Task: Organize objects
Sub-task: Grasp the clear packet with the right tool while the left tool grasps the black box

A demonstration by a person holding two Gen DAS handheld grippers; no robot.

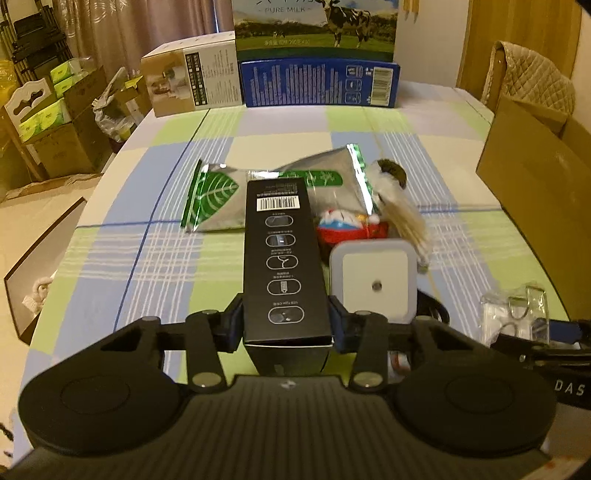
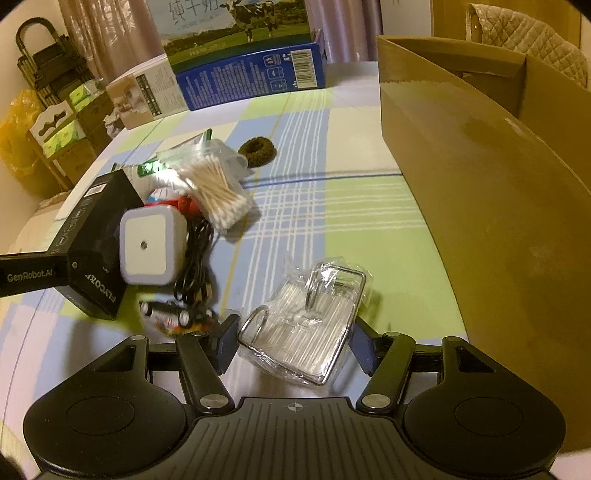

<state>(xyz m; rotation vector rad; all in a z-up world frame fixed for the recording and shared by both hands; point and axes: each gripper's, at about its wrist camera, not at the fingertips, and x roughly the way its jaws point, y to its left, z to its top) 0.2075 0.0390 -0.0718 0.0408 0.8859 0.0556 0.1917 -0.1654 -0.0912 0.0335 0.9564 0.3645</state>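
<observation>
A long black box (image 1: 280,258) with a barcode lies lengthwise on the checked tablecloth. My left gripper (image 1: 287,325) is shut on its near end, with both pads against its sides. In the right wrist view the same black box (image 2: 92,236) is at the left. A clear packet of metal hooks (image 2: 306,325) sits between the pads of my right gripper (image 2: 295,345), which is shut on it. Beside the box are a white square night light (image 2: 151,243), a black cable (image 2: 195,258), batteries (image 2: 170,314), a bag of cotton swabs (image 2: 218,192) and a silver-green pouch (image 1: 221,199).
An open cardboard box (image 2: 498,184) stands along the table's right side. A milk carton (image 1: 317,33), a blue box (image 1: 317,83) and a beige box (image 1: 192,81) line the far edge. A dark hair scrunchie (image 2: 257,151) lies mid-table. Stacked cartons stand on the floor at the left.
</observation>
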